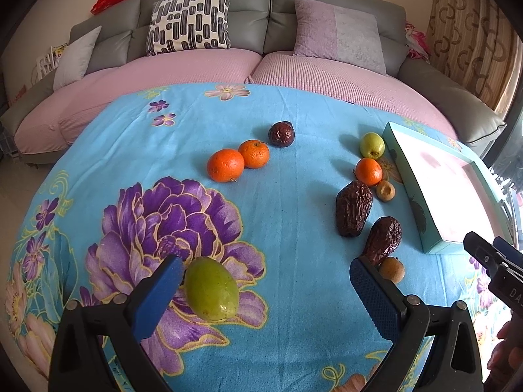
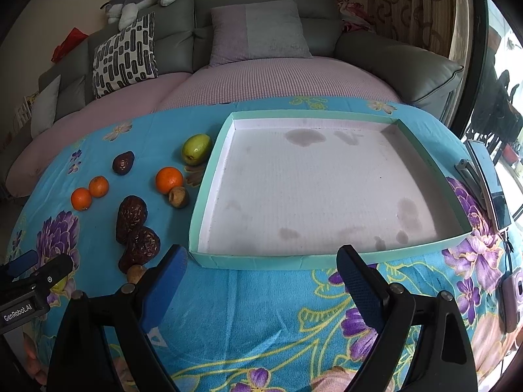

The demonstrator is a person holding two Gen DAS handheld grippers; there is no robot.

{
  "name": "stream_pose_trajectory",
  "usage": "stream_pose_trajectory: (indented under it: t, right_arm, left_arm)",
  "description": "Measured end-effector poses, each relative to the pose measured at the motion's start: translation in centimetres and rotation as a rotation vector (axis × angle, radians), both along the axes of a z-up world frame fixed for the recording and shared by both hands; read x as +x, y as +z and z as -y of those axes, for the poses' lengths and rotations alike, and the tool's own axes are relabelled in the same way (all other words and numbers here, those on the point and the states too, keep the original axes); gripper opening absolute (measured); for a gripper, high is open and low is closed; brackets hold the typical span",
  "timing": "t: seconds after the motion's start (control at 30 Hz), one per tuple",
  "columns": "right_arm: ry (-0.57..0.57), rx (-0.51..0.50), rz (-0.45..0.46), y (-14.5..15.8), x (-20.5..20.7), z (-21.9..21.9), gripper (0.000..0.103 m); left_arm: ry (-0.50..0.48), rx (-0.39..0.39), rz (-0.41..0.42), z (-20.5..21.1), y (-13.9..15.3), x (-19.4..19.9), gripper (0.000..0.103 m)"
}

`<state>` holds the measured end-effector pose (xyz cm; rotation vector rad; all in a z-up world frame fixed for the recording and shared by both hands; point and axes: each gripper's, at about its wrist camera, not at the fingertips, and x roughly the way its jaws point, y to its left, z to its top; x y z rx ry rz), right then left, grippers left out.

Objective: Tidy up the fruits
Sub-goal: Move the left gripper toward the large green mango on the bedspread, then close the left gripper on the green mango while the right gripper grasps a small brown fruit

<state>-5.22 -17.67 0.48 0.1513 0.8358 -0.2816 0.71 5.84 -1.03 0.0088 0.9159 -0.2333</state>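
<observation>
My left gripper (image 1: 268,282) is open over the blue flowered cloth (image 1: 294,294). A green fruit (image 1: 212,289) lies between its fingers, against the left pad (image 1: 163,290) and far from the right one. Further out lie two oranges (image 1: 225,165), a dark wrinkled round fruit (image 1: 281,134), another green fruit (image 1: 372,144), a third orange (image 1: 368,171), two brown dates (image 1: 354,207) and two small brown fruits (image 1: 392,269). My right gripper (image 2: 263,271) is open and empty, just in front of the near rim of the empty teal tray (image 2: 294,261).
A grey sofa (image 2: 392,62) with cushions and a pink cover runs behind the table. A phone on a stand (image 2: 487,179) and a small device (image 2: 511,294) sit at the table's right edge. A person's hand (image 1: 503,343) shows at the lower right.
</observation>
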Motion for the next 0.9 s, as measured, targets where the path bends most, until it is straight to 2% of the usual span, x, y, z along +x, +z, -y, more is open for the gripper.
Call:
stream_pose_trajectory:
  t: [0.53, 0.77, 0.9]
  right_arm:
    - [0.024, 0.002, -0.012, -0.1, 0.4, -0.5, 0.093]
    - [0.061, 0.023, -0.026, -0.6, 0.9, -1.4, 0.093]
    - [0.13, 0.045, -0.043, -1.1, 1.5, -2.8, 0.093]
  left_arm:
    - [0.03, -0.005, -0.013, -0.7, 0.0, 0.2, 0.103]
    - [0.077, -0.004, -0.027, -1.8, -0.3, 0.5, 0.101]
    - [0.096, -0.004, -0.034, -2.4, -0.5, 0.5, 0.098]
